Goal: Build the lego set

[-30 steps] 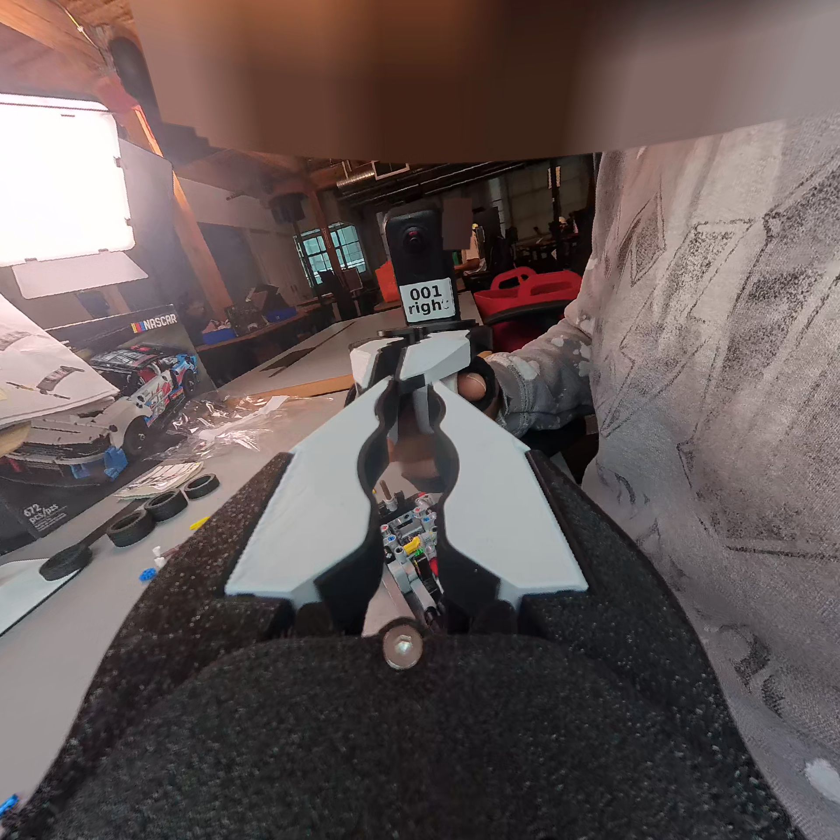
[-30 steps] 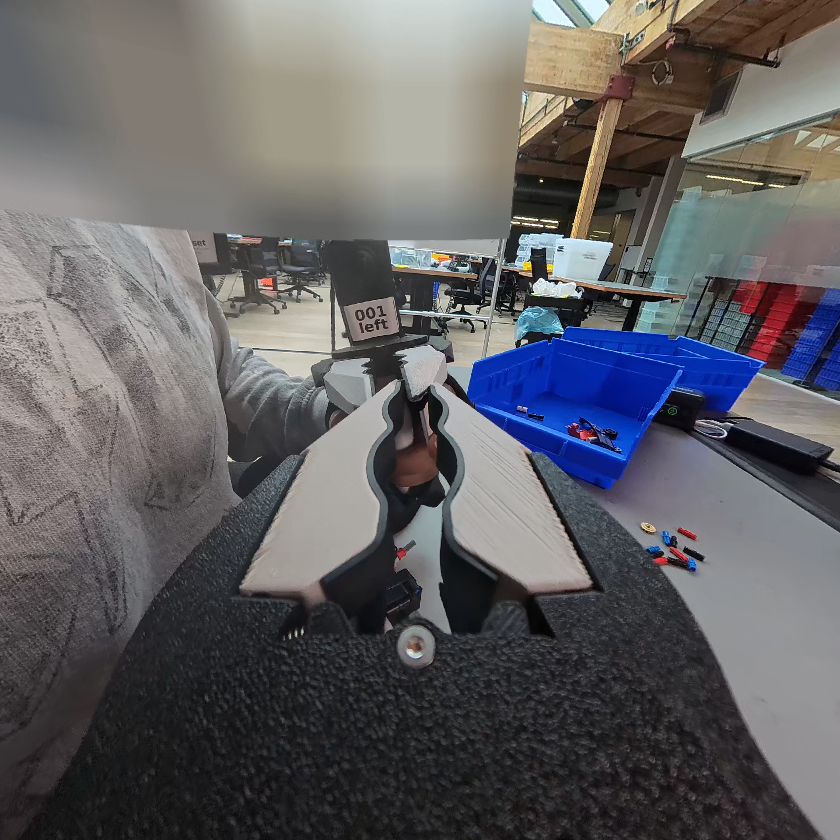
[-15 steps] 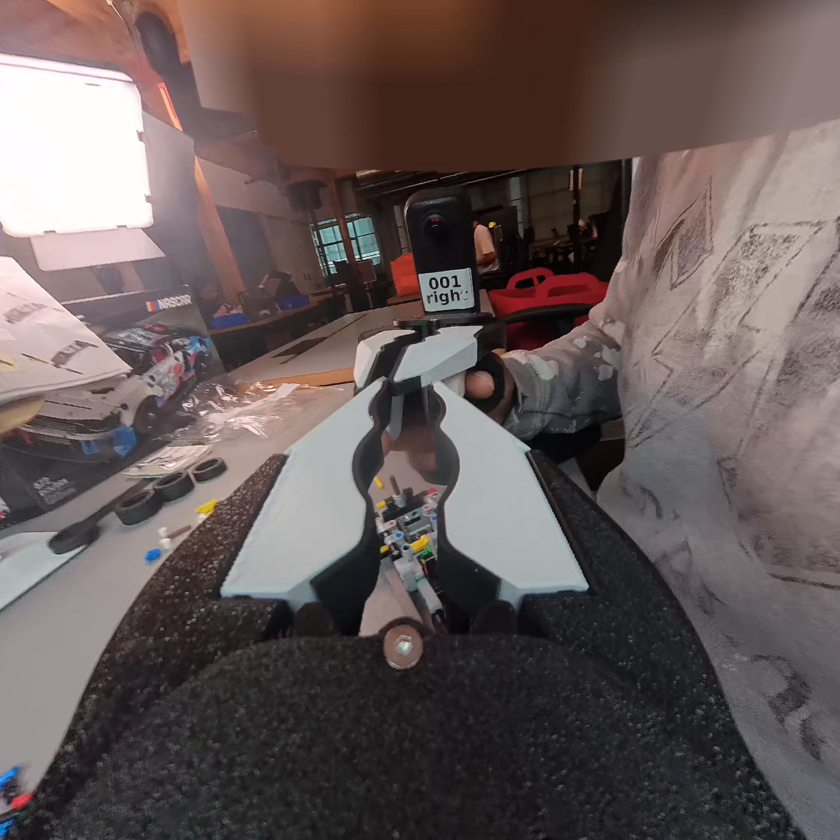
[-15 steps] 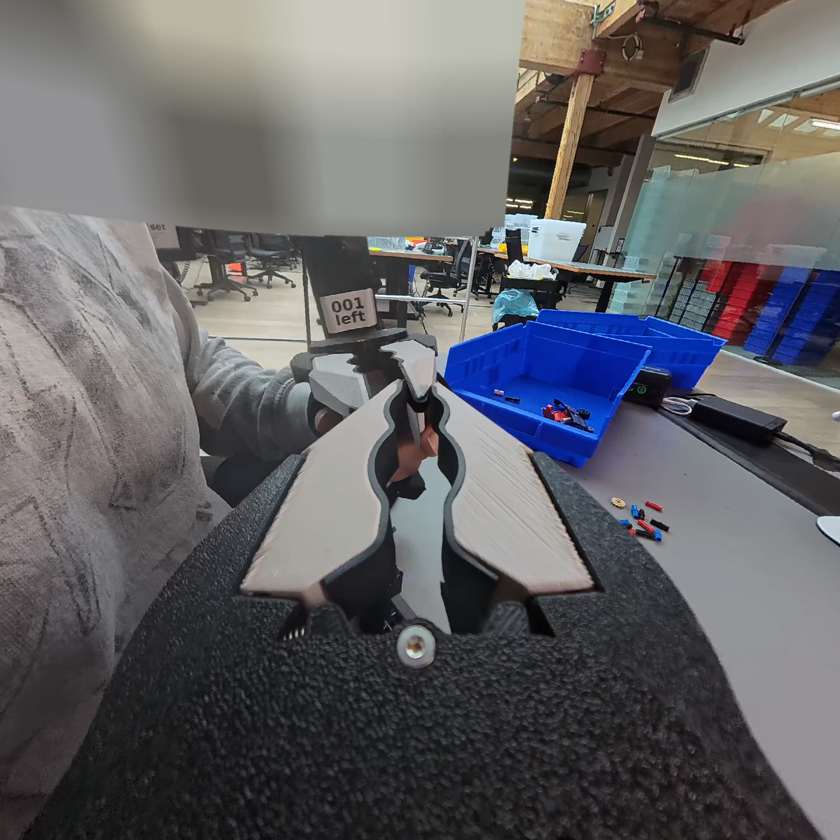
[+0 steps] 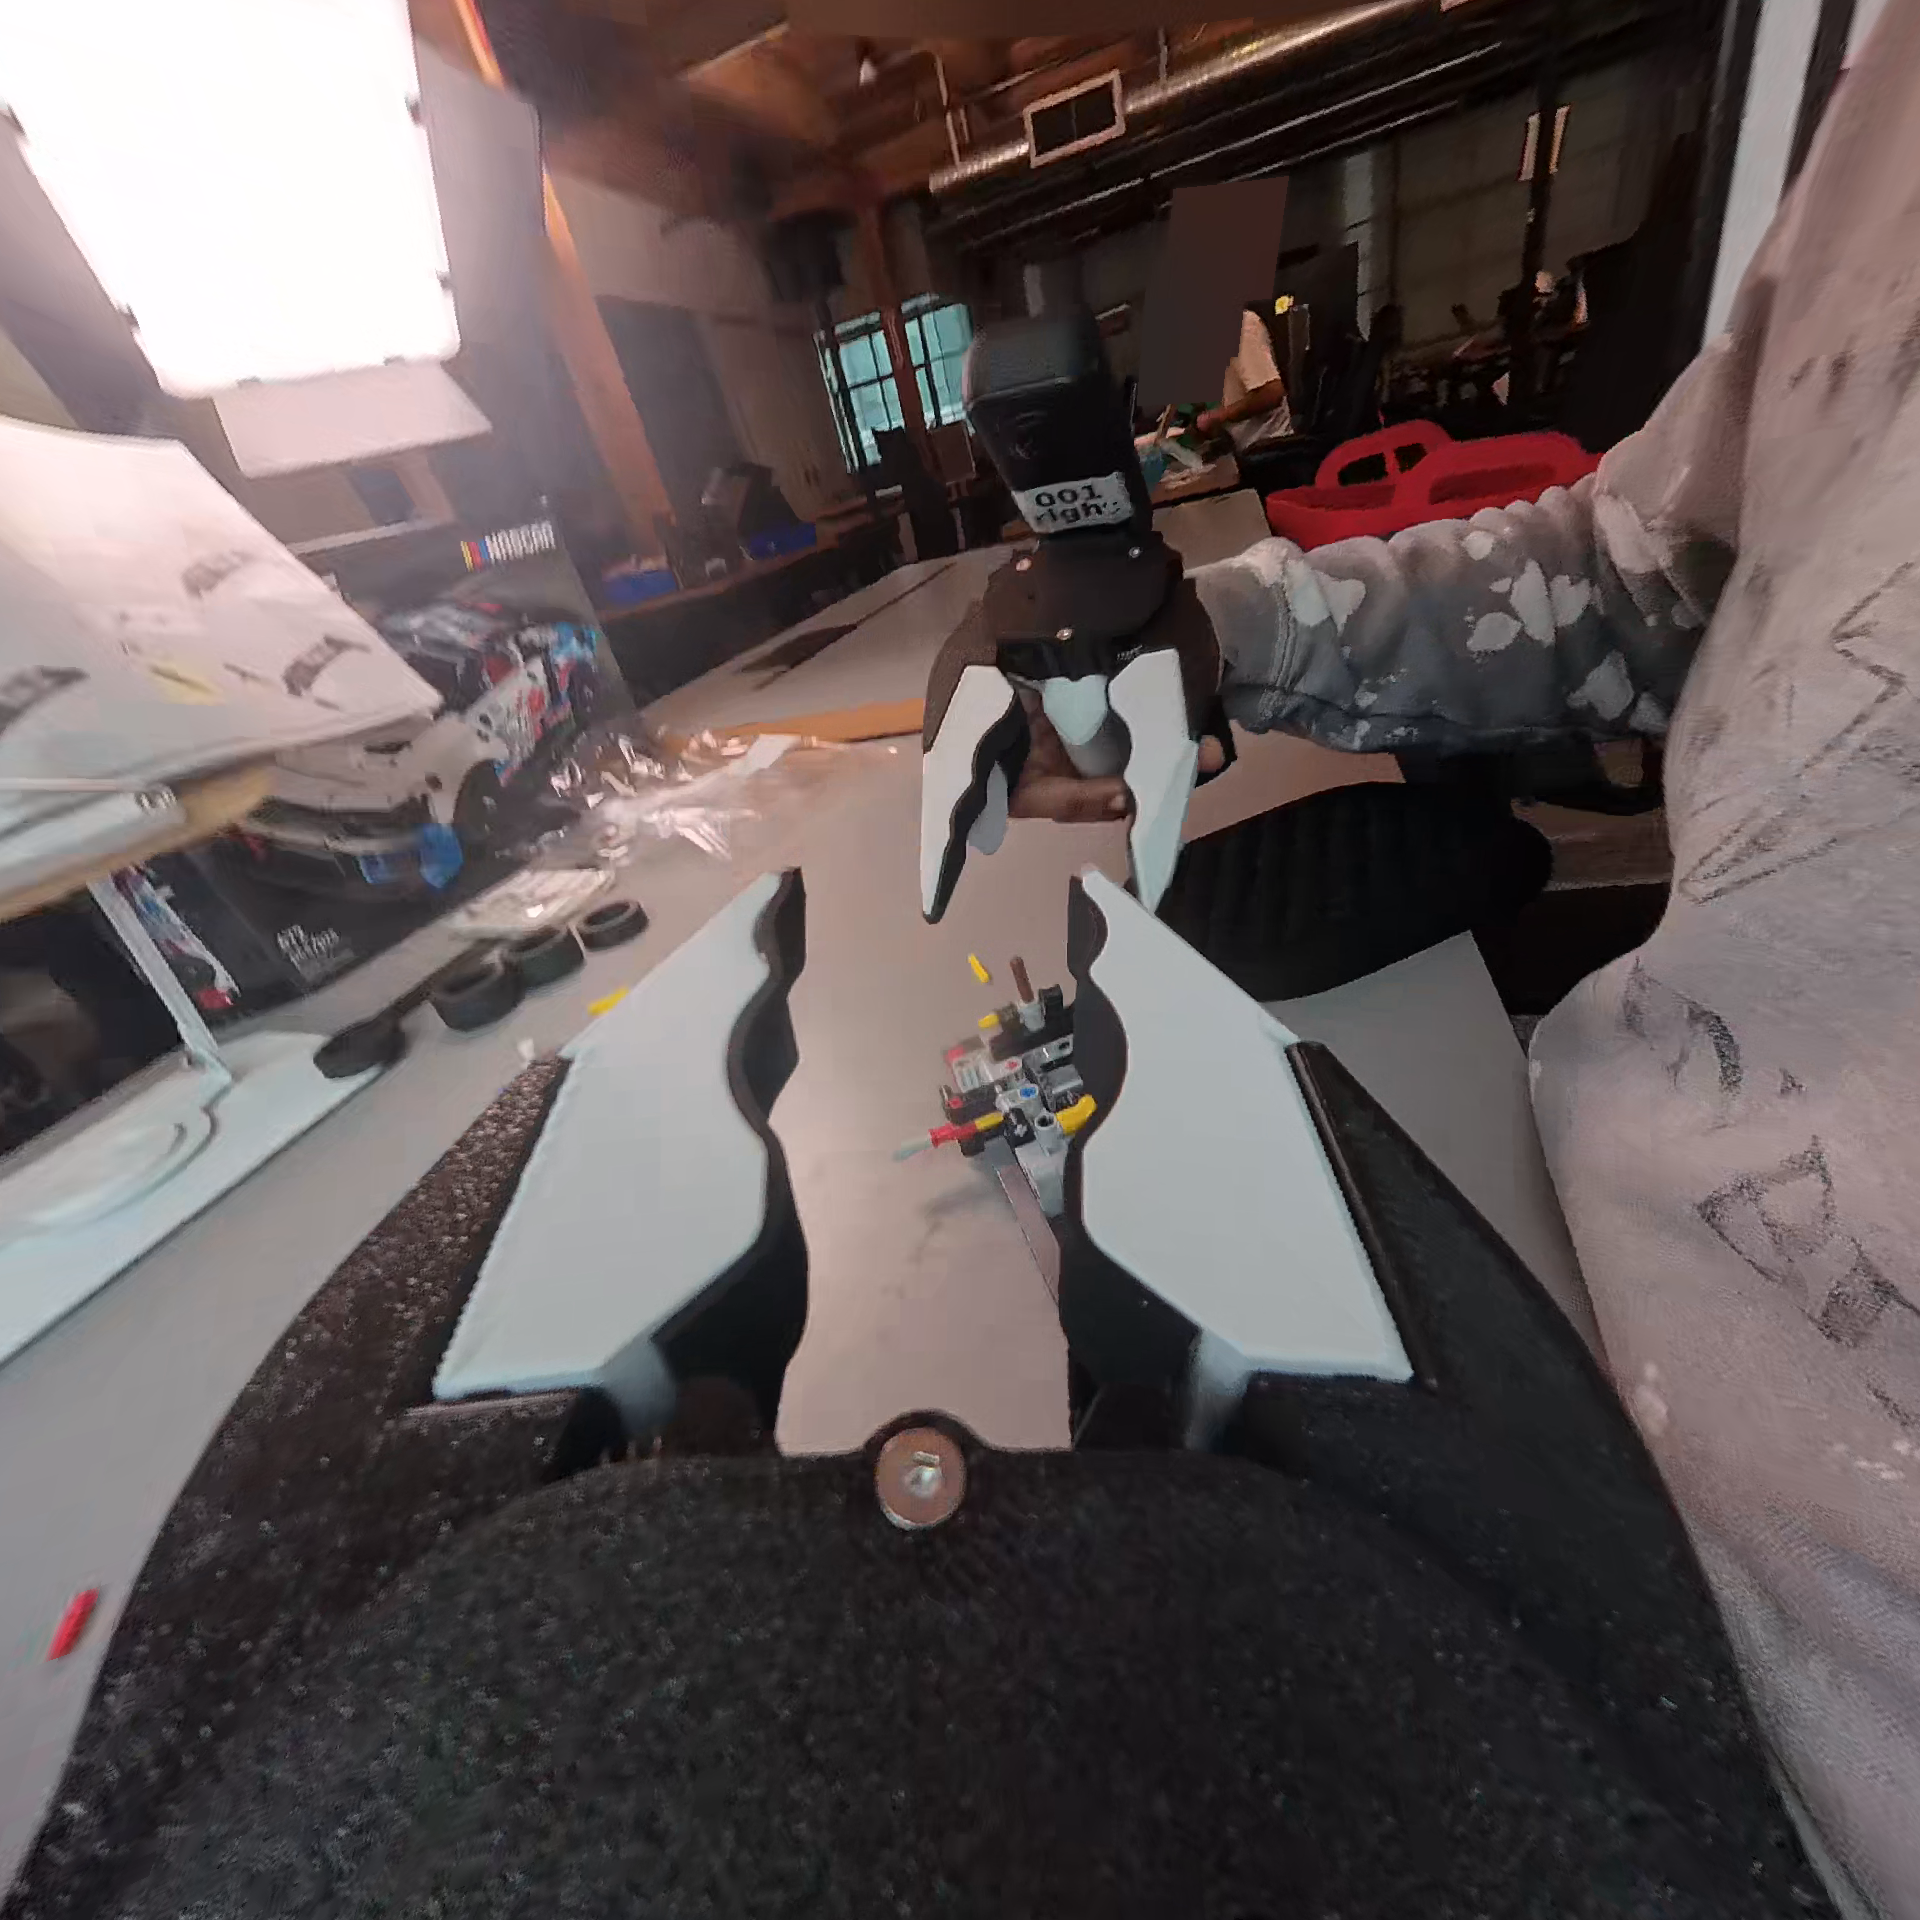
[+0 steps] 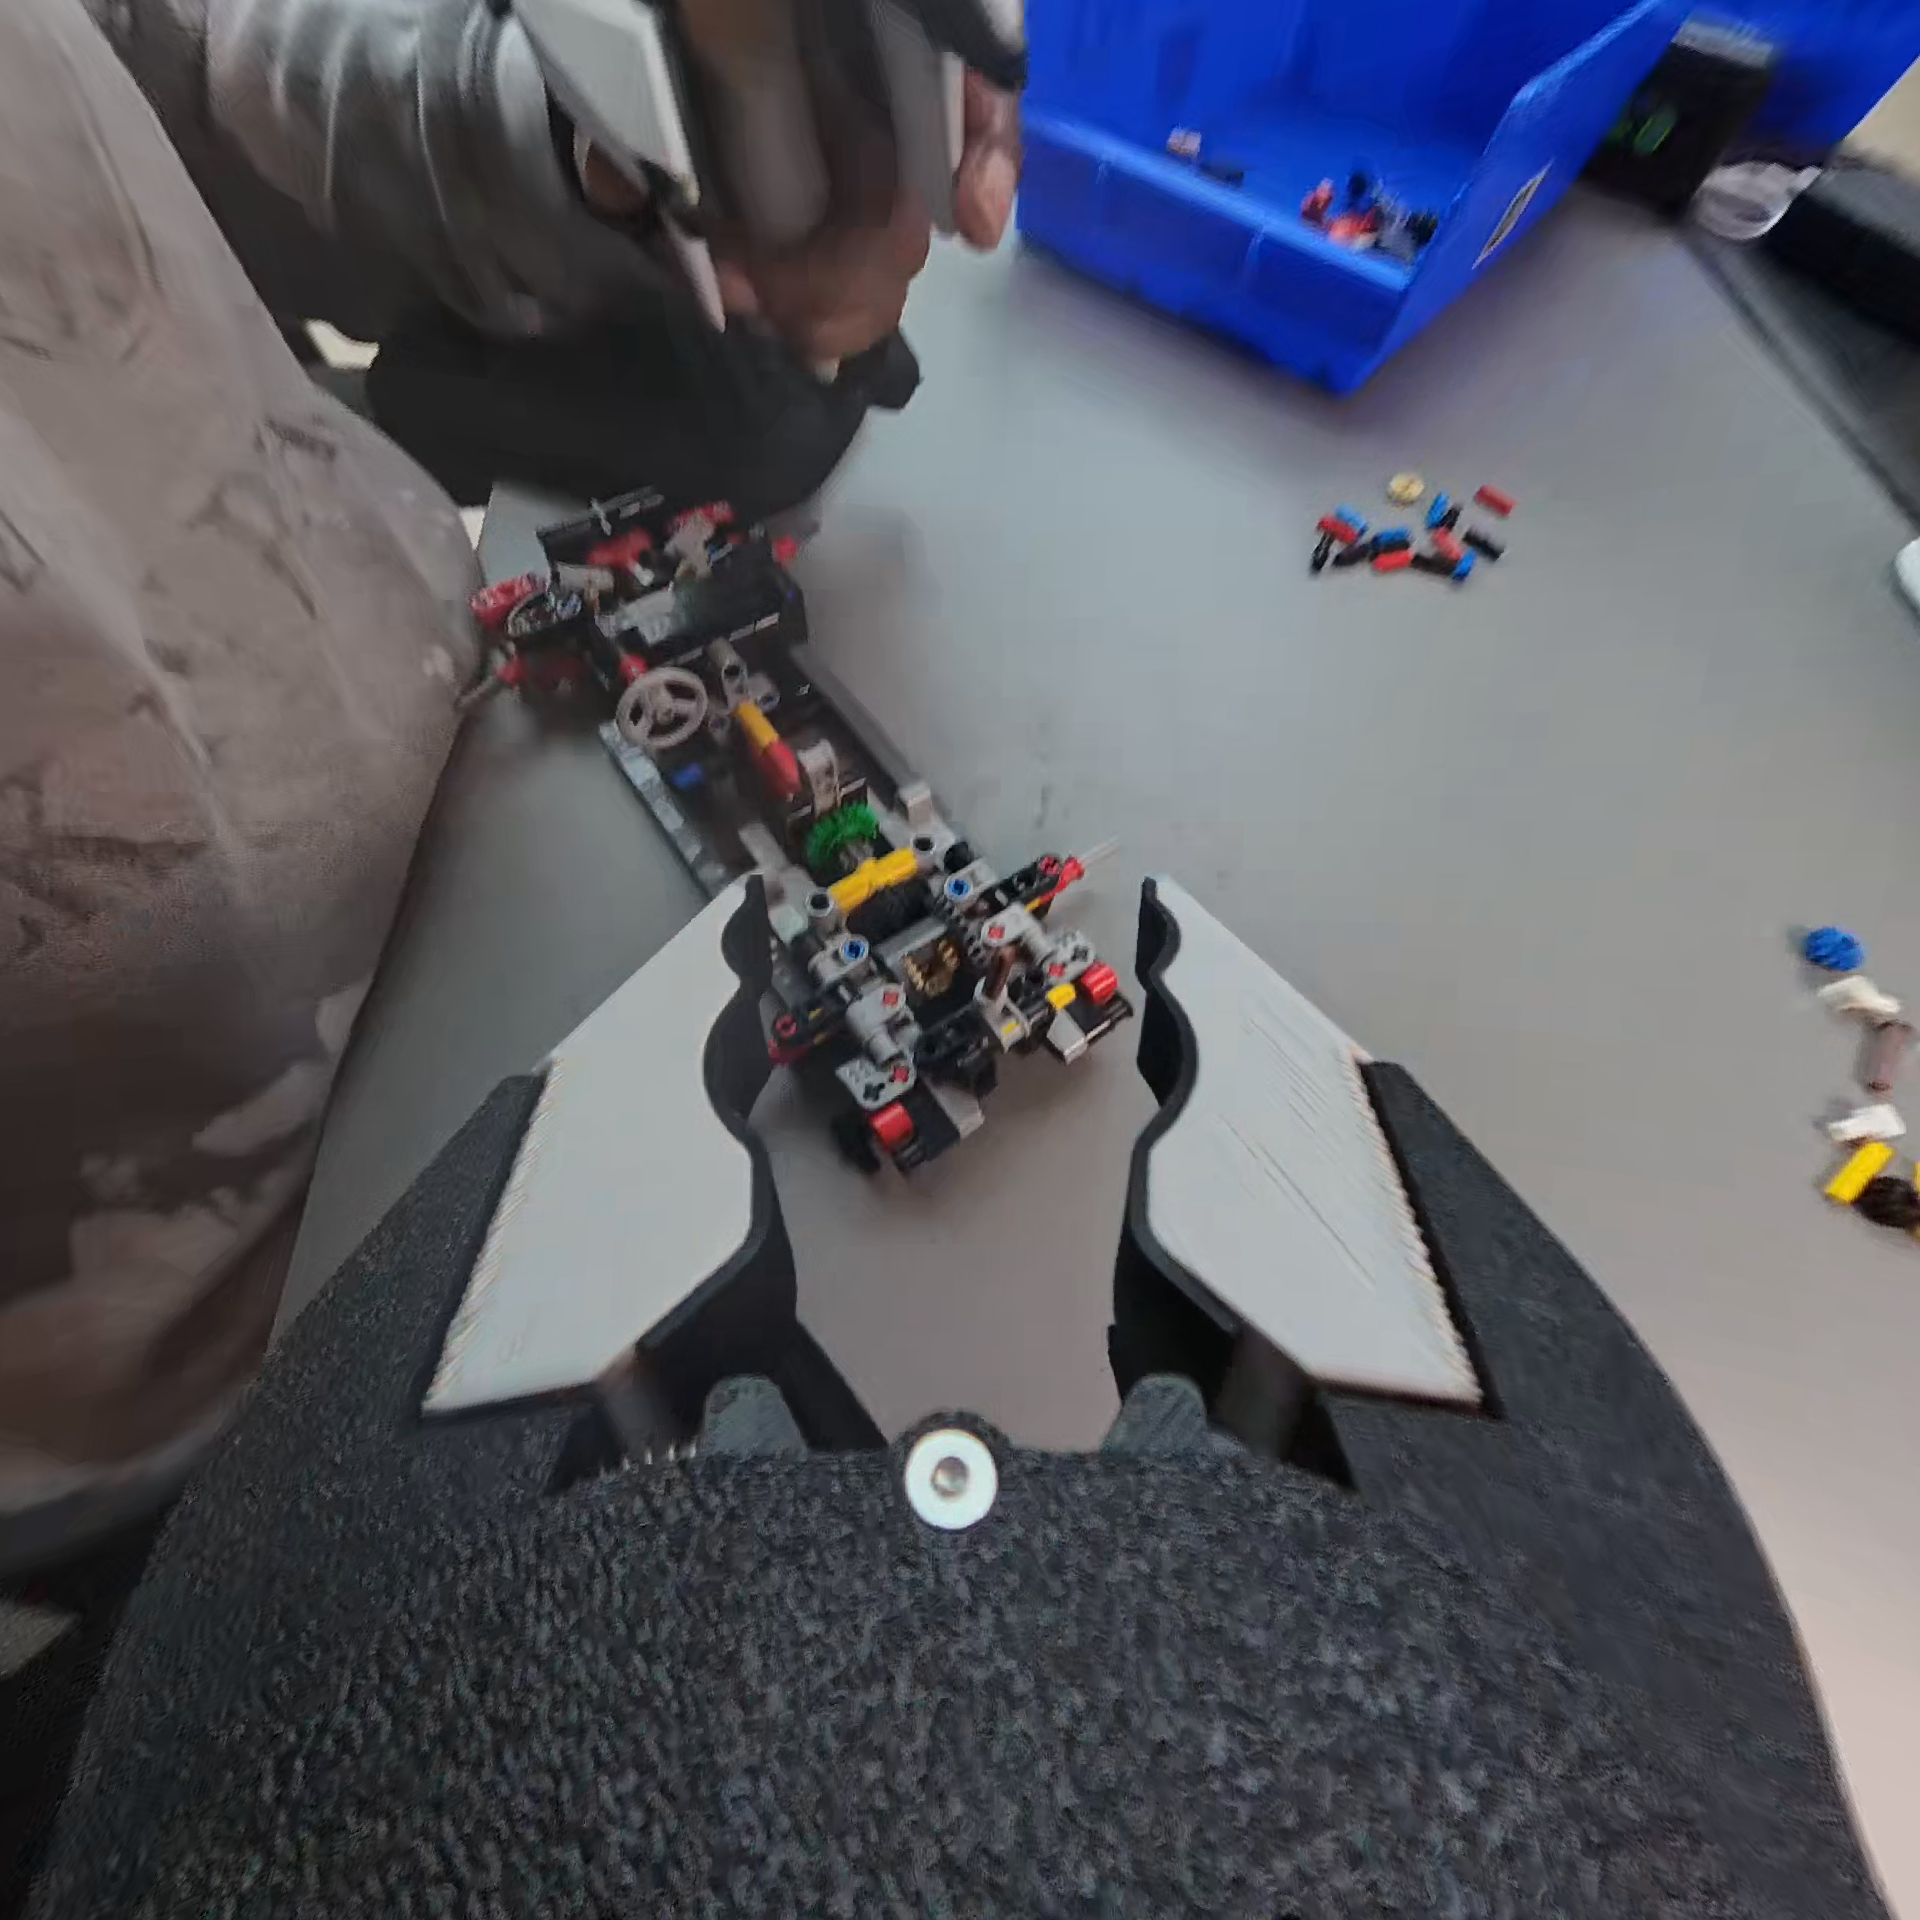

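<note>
Both grippers hang above the grey worktop (image 6: 1455,831), each with jaws spread wide and nothing between them. Right gripper (image 6: 940,894) tilts down over the half-built lego chassis (image 6: 831,862), which lies flat on the worktop close to the person's torso; its near end, with red, yellow and grey fittings, sits in the gap between the open jaws but touches neither. Left gripper (image 5: 935,894) looks along the worktop, the chassis partly hidden behind its right finger.

Loose parts: small cluster of red, blue and black pins (image 6: 1413,535) well to the right of the chassis; a few more pieces (image 6: 1860,1091) at the right edge; blue bin (image 6: 1226,249) at the back with a few parts inside; black tyres (image 5: 499,977) on the left side, near the set's box (image 5: 447,707).

Judgement: a regrasp or next-part pick is in hand. Best steady the chassis by its solid frame rails, not the steering wheel or gears, and close slowly; pick pins singly, end-on, away from the cluster
</note>
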`<state>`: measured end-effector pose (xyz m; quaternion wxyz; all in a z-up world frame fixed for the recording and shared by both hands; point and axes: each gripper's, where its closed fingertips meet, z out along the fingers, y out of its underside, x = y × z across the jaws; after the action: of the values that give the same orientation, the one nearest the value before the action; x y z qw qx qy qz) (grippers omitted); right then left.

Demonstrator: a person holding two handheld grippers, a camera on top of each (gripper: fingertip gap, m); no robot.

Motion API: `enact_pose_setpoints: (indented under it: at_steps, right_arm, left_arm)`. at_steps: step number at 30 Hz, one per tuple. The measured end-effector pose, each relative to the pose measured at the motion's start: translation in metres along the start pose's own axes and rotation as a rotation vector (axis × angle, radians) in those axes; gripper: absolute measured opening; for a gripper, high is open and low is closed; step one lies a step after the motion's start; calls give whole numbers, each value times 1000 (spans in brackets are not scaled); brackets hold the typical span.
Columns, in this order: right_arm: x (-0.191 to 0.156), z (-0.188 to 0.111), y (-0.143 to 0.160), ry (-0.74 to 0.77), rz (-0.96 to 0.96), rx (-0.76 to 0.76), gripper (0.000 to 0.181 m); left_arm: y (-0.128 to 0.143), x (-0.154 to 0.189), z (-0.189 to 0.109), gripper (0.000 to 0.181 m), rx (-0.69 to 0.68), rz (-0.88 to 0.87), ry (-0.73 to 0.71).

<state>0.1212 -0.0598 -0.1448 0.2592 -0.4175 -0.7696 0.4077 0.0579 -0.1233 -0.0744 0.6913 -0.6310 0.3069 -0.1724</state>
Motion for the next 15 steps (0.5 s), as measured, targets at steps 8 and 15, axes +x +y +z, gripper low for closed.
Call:
enact_pose_setpoints:
  at_steps: [8, 15]
  right_arm:
    - [-2, 38, 50, -129, -58, -244, 90]
    - [34, 41, 51, 60, 111, -229, 89]
  left_arm:
    - [37, -10, 4, 74, -187, -353, 65]
    - [33, -31, -13, 76, -197, -346, -12]
